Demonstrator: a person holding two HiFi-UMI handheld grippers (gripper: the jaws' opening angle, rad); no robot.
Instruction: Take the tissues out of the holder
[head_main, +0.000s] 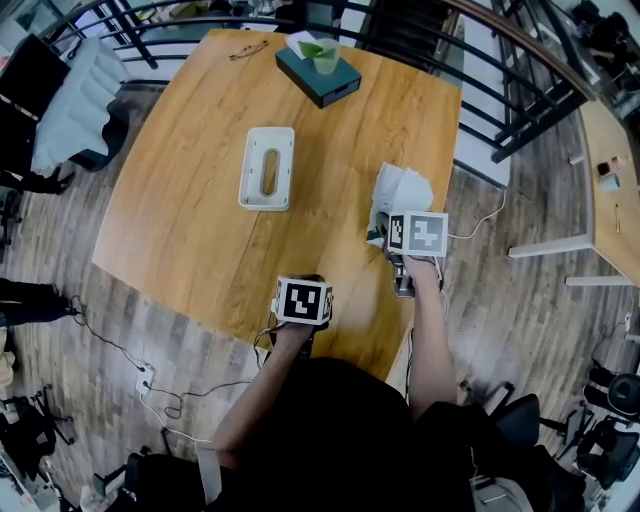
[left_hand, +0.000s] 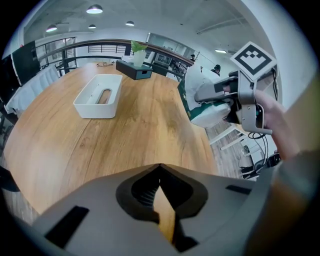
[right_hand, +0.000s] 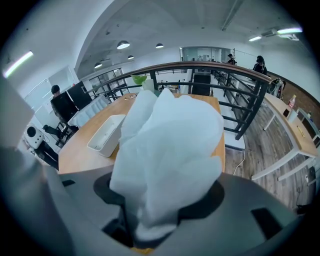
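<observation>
We have the tissues (head_main: 402, 190) out of the holder (head_main: 250, 165) and up in the right tool (head_main: 388, 228), whose jaws are clamped on the bottom of the bundle, so its loose upper part stands free in front of the camera. It hangs over the right side of the desk (head_main: 180, 220), well apart from the holder. We judge it is held there to keep it clear of the holder once lifted away. The left tool (left_hand: 161, 210) is closed on nothing and waits low at the near edge of the desk, since the holder looks to need no steadying now. The holder lies near the middle of the desk with its open side up and its oval slot at the bottom (nothing shows inside it), so the removal itself looks done. The tissues are a soft white wad, puffed and creased. A blue-green edge shows low on it in the left gripper view, and we cannot tell whether that is wrapping.
</observation>
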